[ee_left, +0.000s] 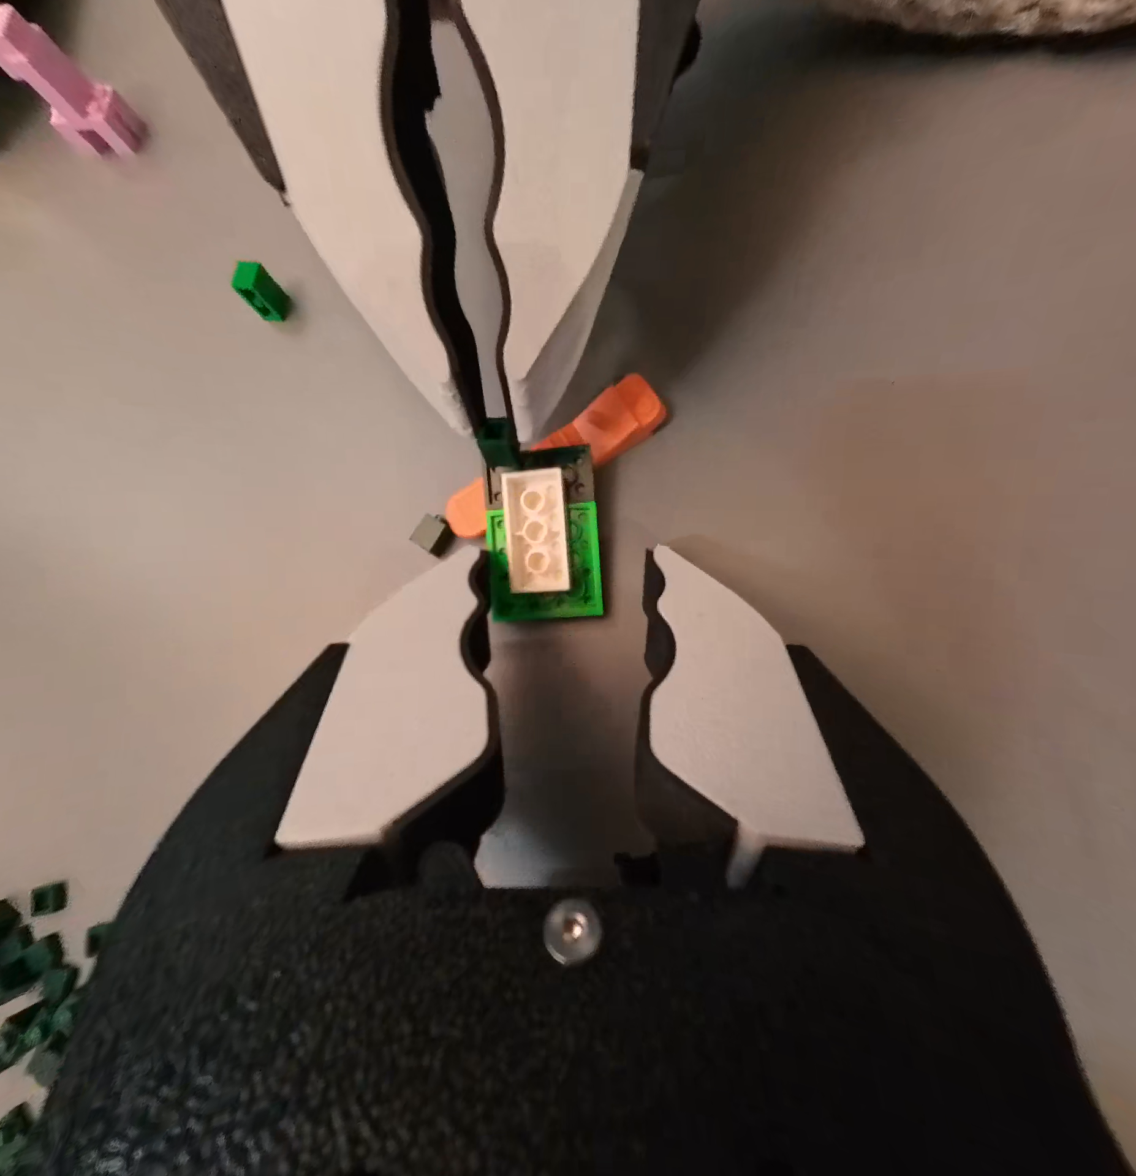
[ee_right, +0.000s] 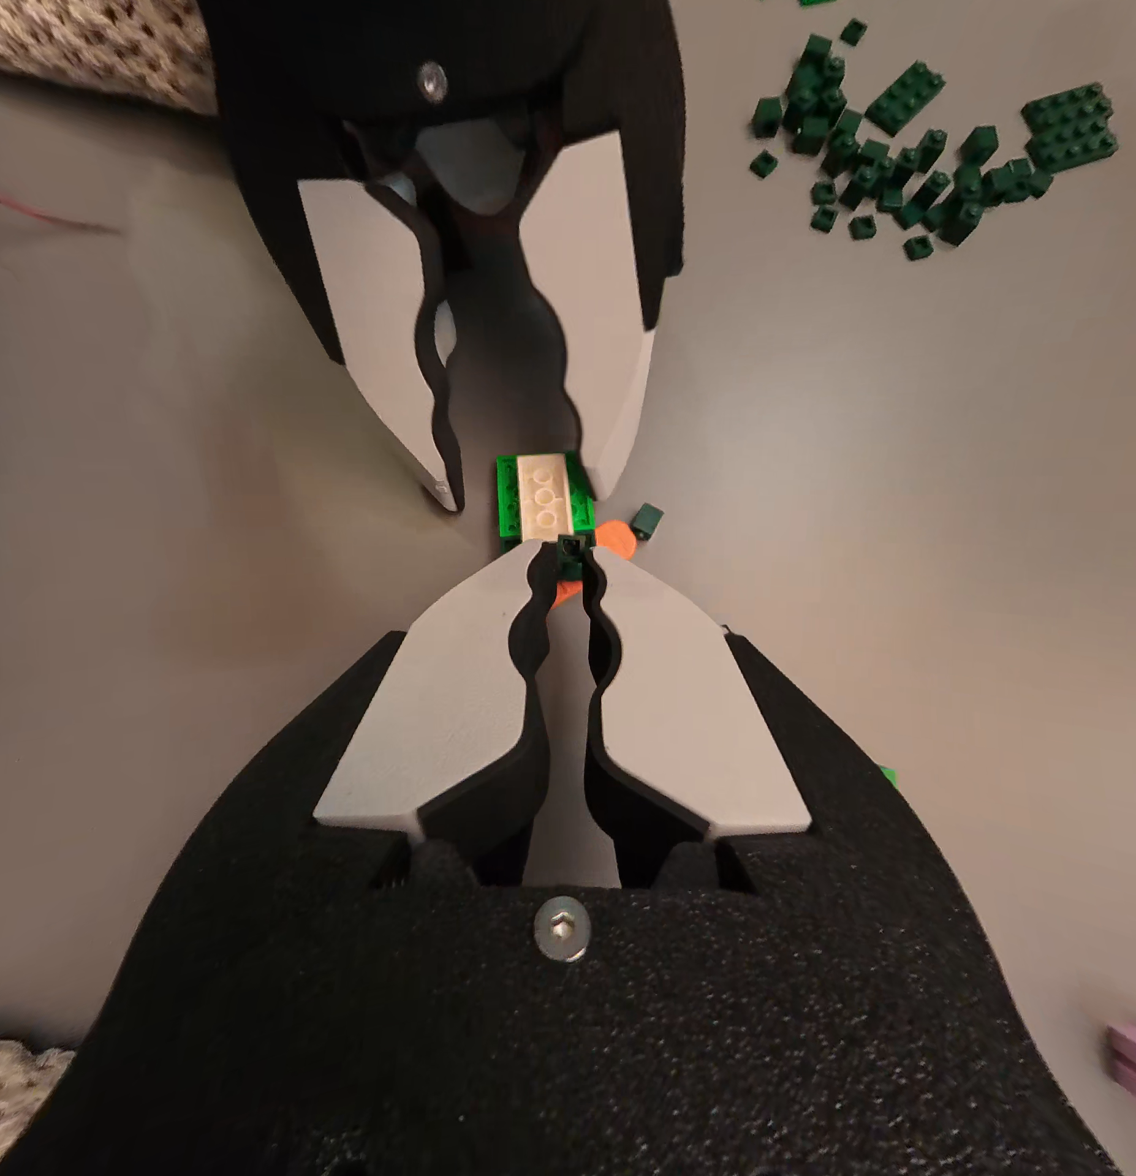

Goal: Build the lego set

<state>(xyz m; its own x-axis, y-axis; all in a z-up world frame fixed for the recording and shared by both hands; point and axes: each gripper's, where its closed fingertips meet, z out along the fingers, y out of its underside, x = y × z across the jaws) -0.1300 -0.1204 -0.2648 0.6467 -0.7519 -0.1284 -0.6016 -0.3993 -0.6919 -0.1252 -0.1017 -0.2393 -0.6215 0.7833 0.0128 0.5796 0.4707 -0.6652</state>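
Observation:
A small build lies on the grey table: a bright green plate [ee_left: 588, 573] with a white brick [ee_left: 533, 534] on top and a dark green strip at its far end. My left gripper [ee_left: 565, 559] is open, its fingertips on either side of the plate's near end. My right gripper [ee_right: 568, 555] is shut on a small dark green brick [ee_right: 568, 547] and holds it at the plate's dark green end. The left wrist view shows the right gripper [ee_left: 495, 420] coming in from the top with that brick [ee_left: 498, 439]. The right wrist view shows the plate [ee_right: 507, 490] and the left gripper [ee_right: 527, 493].
An orange brick separator [ee_left: 623, 413] lies under the build's far end. A small dark brick [ee_left: 432, 534] sits beside it. A loose bright green brick [ee_left: 260, 289] and a pink piece [ee_left: 62, 89] lie farther off. A pile of dark green bricks [ee_right: 935, 146] lies to one side.

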